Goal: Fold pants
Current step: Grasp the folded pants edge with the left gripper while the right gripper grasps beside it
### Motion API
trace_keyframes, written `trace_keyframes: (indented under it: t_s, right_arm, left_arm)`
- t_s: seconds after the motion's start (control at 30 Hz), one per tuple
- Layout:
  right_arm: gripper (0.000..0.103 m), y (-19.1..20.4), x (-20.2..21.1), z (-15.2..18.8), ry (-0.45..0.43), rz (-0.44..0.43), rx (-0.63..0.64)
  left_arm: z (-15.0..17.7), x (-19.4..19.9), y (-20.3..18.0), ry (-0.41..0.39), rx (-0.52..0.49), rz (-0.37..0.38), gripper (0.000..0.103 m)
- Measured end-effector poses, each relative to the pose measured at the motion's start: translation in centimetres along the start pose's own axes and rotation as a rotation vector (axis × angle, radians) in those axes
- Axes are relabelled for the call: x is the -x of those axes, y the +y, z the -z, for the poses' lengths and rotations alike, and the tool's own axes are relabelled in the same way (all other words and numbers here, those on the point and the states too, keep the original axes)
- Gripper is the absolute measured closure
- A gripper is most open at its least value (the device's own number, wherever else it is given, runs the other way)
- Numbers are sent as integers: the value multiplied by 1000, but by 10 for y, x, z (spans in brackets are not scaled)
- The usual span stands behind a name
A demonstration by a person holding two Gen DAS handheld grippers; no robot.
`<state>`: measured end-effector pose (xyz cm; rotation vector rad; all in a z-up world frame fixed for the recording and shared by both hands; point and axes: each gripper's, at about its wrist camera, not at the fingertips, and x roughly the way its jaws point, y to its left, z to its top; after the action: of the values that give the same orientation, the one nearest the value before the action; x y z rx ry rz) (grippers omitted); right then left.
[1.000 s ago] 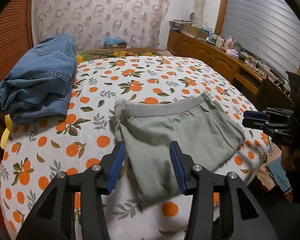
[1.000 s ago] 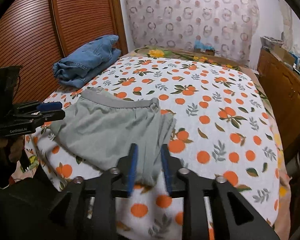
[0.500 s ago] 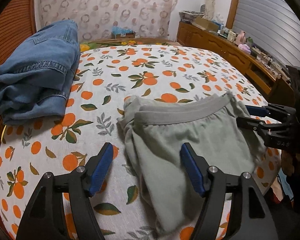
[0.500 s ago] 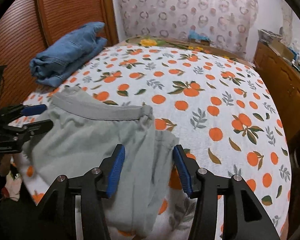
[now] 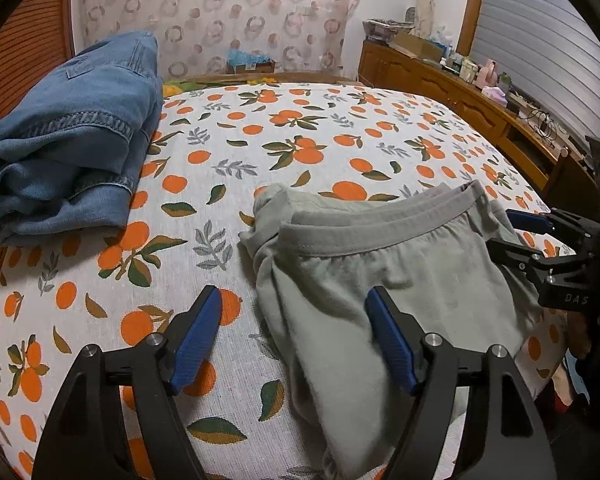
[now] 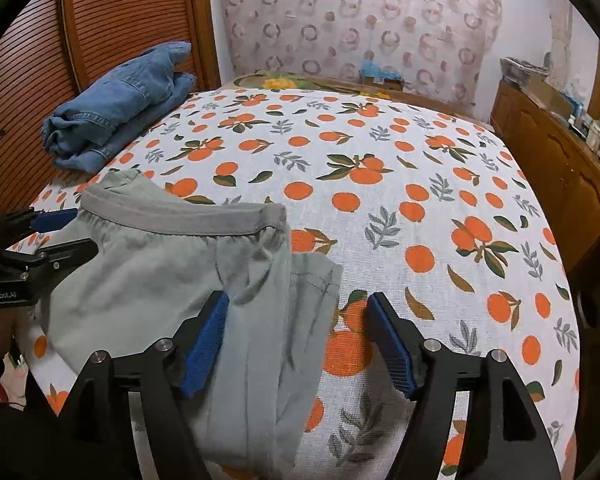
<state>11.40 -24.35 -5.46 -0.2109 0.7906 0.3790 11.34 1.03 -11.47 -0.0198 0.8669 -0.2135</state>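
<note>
Grey-green pants (image 5: 400, 280) lie folded on the bed's near edge, grey waistband on the far side. My left gripper (image 5: 294, 294) hangs low over their left edge. Its jaws are opening, with fabric lying between the blue pads (image 5: 198, 336) but not pressed. My right gripper (image 6: 298, 300) stands the same way over the pants' (image 6: 148, 272) right edge, jaws opening, pads off the cloth. Each gripper shows in the other's view: the right gripper (image 5: 540, 240) and the left gripper (image 6: 48, 232).
Folded blue jeans (image 5: 68, 132) (image 6: 120, 104) lie at the bed's far left. The bed sheet (image 5: 300, 140) has an orange-fruit print. A cluttered wooden sideboard (image 5: 460, 92) runs along the right. A slatted wooden door (image 6: 100, 20) stands at the left.
Both grippers have come forward and lower over the pants, and both pairs of jaws have spread much wider. The pants have stayed flat on the bed.
</note>
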Motion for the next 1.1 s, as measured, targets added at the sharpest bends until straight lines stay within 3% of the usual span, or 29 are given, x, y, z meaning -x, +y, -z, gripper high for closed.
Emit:
trace_keyframes:
  t_s: [0.3, 0.47, 0.8, 0.87, 1.1]
  right_arm:
    - [29, -1, 0, 2, -10, 0, -7]
    - [28, -2, 0, 2, -10, 0, -6]
    - [28, -2, 0, 1, -11, 1, -7]
    - [28, -2, 0, 1, -10, 2, -7]
    - [28, -1, 0, 1, -10, 1, -7]
  left_arm:
    - [-20, -4, 12, -8, 24, 23, 28]
    - [-30, -12, 13, 0, 17, 34, 33]
    - [-33, -19, 15, 0, 29, 57, 36]
    - [-32, -20, 15, -1, 29, 73, 43]
    - [-33, -19, 12, -6, 29, 109, 56]
